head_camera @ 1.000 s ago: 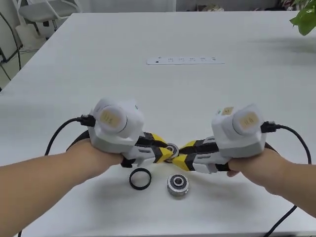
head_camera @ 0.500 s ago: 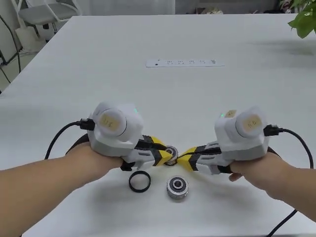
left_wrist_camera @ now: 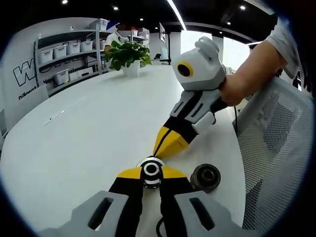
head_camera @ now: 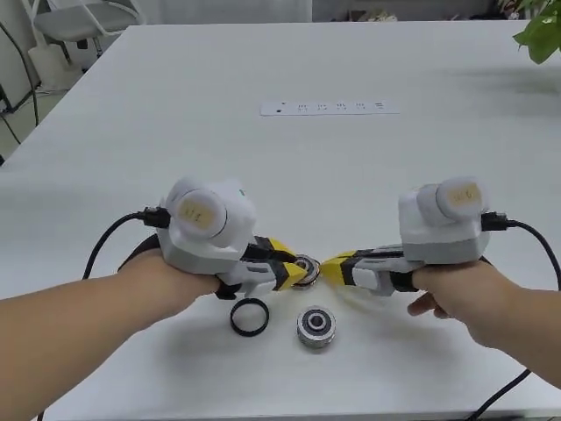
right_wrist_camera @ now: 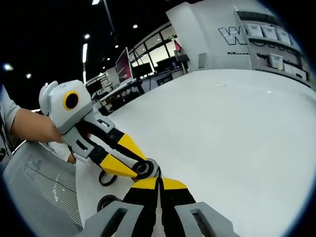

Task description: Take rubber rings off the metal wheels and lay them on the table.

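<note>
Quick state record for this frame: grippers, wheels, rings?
left gripper: jaws shut on held wheel, lifted off the table
right gripper: jaws shut, tips next to held wheel; contact unclear
loose ring: flat on table, in front of left gripper
second wheel: on table, right of loose ring, apart from it

White desk (head_camera: 175,105), broad, runs far back. White power strip (head_camera: 329,109) lies flat at its far middle. Far left, off the desk: white chair (head_camera: 79,17). Far right corner: green plant (head_camera: 543,35). Left gripper view: shelves (left_wrist_camera: 69,54) of bins along a lettered wall (left_wrist_camera: 24,74); dark ceiling with spotlights and a bright light strip (left_wrist_camera: 175,10); grey mesh chair (left_wrist_camera: 281,148) near right. Right gripper view: windows (right_wrist_camera: 153,54) far back.
</note>
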